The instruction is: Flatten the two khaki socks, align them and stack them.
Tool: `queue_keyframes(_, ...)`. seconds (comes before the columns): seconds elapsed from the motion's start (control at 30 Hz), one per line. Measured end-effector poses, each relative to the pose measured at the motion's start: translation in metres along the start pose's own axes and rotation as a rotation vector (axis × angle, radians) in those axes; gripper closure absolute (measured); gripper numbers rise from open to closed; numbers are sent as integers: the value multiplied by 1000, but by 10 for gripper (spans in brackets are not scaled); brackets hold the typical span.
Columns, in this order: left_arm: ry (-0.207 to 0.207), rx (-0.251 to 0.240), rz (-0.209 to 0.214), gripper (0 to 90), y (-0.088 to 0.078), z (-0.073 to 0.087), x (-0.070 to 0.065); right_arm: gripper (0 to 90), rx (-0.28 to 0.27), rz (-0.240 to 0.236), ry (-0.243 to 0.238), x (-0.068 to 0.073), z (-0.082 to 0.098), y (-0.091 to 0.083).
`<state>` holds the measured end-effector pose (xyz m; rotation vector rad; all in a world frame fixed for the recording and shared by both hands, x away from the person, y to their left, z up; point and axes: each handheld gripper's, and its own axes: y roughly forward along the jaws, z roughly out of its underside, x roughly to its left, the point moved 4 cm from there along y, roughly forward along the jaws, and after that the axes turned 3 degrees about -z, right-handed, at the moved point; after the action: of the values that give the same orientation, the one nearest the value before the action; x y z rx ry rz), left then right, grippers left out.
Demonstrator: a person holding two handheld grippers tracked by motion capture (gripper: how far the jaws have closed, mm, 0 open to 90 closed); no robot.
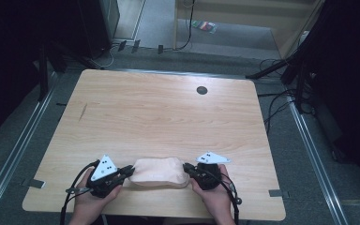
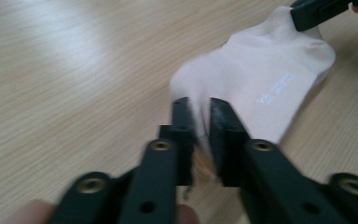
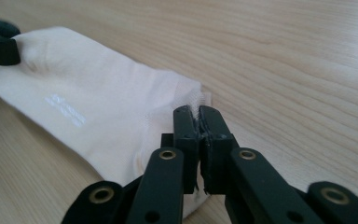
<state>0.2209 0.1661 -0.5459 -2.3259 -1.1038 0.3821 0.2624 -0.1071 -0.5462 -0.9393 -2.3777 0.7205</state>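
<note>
Light wooden table on grey carpet floor, dark surroundings.

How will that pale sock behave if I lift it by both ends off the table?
The sock will probably sag in the middle: it is thin knit cloth lying flat and creased. It looks light, so lifting should take little force. The left tool has a visible gap around the fabric, so that end may slip free, while the right tool pinches its edge tightly.
</note>
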Motion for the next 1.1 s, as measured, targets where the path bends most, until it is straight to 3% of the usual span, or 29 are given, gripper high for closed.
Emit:
queue_keyframes(0.07, -9, -1, 18, 677, 2, 2, 0, 779, 2, 9, -18, 0, 2, 4)
queue_keyframes(0.13, -27, -11, 17, 642, 3, 3, 2, 688, -11, -5, 5, -2, 4, 6)
queue_keyframes(0.27, -56, -26, 22, 650, 1, 2, 5, 630, -33, 3, 23, -2, 4, 3)
queue_keyframes(0.4, -64, -2, 26, 625, 6, 4, 3, 584, -19, 28, 42, -5, 8, 7)
queue_keyframes(0.5, -39, 2, 1, 613, 8, 3, -1, 564, -24, 24, 43, -4, 8, 8)
queue_keyframes(0.57, -19, 5, -5, 661, 10, 2, -4, 569, -23, 20, 23, -1, 8, 10)
queue_keyframes(0.6, -9, 14, -1, 729, 11, 3, -5, 585, -18, 22, 17, 0, 8, 11)
queue_keyframes(0.77, -11, 27, 13, 883, 14, 3, -3, 823, 16, 44, -39, 3, 10, 13)
queue_keyframes(0.93, -27, 5, 30, 896, 11, 0, -2, 834, 3, 7, -20, 5, 7, 10)
queue_keyframes(1.1, -48, -52, 53, 896, 3, -8, -1, 833, -20, -35, 16, 8, 3, -1)
